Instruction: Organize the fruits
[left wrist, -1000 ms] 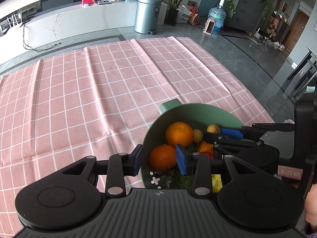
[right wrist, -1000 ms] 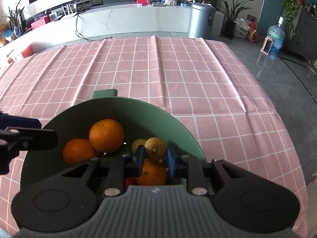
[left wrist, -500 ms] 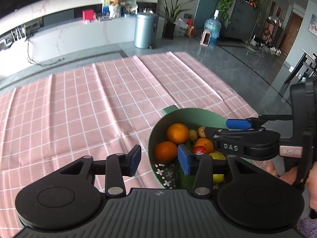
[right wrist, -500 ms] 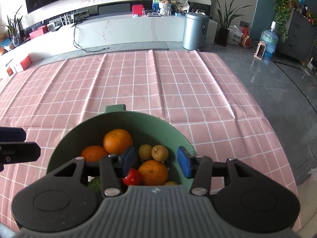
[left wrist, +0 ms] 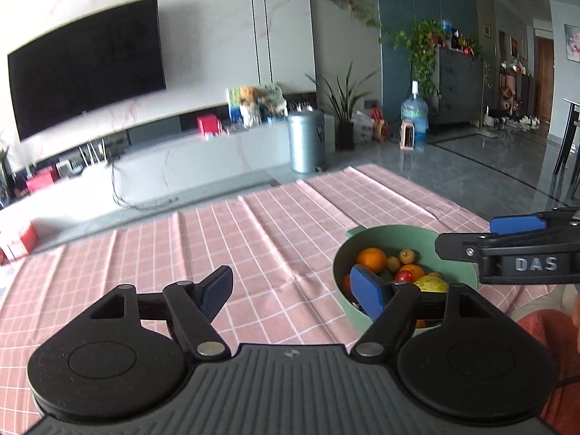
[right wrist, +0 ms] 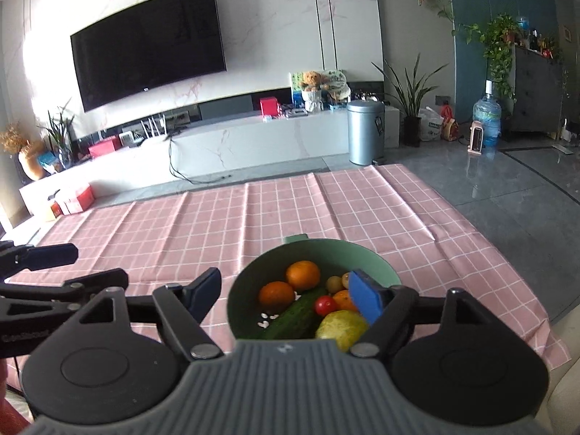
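A green bowl (right wrist: 326,244) stands on the pink checked cloth and holds two oranges (right wrist: 302,274), a cucumber (right wrist: 297,315), a red tomato (right wrist: 325,305), a yellow fruit (right wrist: 340,326) and small brown fruits. My right gripper (right wrist: 286,291) hovers above the bowl's near side. Its jaws are opening and nothing is between them. My left gripper (left wrist: 291,293) hangs to the left of the bowl (left wrist: 398,228), jaws opening and also holding nothing. Each gripper shows in the other's view: the right gripper (left wrist: 478,235) and the left gripper (right wrist: 98,266).
The pink cloth (left wrist: 253,239) covers the table, whose right edge (right wrist: 507,253) drops to a grey floor. A red sleeve (left wrist: 536,326) shows at lower right. Beyond the table are a TV (right wrist: 148,43), a white cabinet and a metal bin (right wrist: 364,132).
Both grippers have risen and drawn back from the bowl, tilting up towards the room. Both pairs of jaws have spread from nearly shut to wide. The bowl has stayed on the cloth.
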The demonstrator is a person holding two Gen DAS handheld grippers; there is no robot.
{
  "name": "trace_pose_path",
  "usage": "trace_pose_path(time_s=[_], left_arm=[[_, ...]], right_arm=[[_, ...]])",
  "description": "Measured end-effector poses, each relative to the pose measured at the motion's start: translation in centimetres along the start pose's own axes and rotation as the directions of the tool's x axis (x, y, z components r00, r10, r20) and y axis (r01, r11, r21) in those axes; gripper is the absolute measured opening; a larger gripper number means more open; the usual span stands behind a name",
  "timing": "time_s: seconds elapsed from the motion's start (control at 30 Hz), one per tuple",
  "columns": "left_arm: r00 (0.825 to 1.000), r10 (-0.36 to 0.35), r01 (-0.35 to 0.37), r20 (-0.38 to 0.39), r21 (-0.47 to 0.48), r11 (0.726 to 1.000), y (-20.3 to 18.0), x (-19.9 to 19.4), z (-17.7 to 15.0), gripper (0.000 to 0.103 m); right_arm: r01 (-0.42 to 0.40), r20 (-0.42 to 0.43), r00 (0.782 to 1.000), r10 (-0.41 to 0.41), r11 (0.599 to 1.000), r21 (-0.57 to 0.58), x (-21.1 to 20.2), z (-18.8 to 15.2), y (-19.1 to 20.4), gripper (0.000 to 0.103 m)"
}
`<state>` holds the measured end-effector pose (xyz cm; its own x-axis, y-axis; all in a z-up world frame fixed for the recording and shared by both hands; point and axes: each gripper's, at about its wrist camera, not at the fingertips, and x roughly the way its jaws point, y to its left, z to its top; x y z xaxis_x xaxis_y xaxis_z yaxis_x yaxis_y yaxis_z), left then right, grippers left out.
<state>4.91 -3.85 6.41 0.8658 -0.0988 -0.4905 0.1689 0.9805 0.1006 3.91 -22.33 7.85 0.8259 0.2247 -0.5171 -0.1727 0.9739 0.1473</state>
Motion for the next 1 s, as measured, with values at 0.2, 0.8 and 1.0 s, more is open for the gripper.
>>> trace_pose_path(time_s=[0.2, 0.8, 1.0], left_arm=[[0.998, 0.051, -0.054, 0.044, 0.068, 0.996, -0.8, -1.1, -2.3, 0.095], [0.985, 0.139, -0.147, -0.105, -0.067, 0.987, 1.7, 0.9, -7.4, 0.095], [0.984, 0.143, -0.15, -0.105, -0.066, 0.986, 1.9, 0.9, -7.8, 0.095]], right_arm=[[-0.028, 0.104, 0.994, 0.031, 0.999, -0.032, -4.0, -3.4, 2.0, 0.087], [0.076, -0.005, 0.997, -0.076, 0.997, -0.009, -1.0, -8.1, 1.4, 0.09], [0.085, -0.006, 0.996, -0.085, 0.996, -0.016, -1.0, -8.4, 1.6, 0.091]])
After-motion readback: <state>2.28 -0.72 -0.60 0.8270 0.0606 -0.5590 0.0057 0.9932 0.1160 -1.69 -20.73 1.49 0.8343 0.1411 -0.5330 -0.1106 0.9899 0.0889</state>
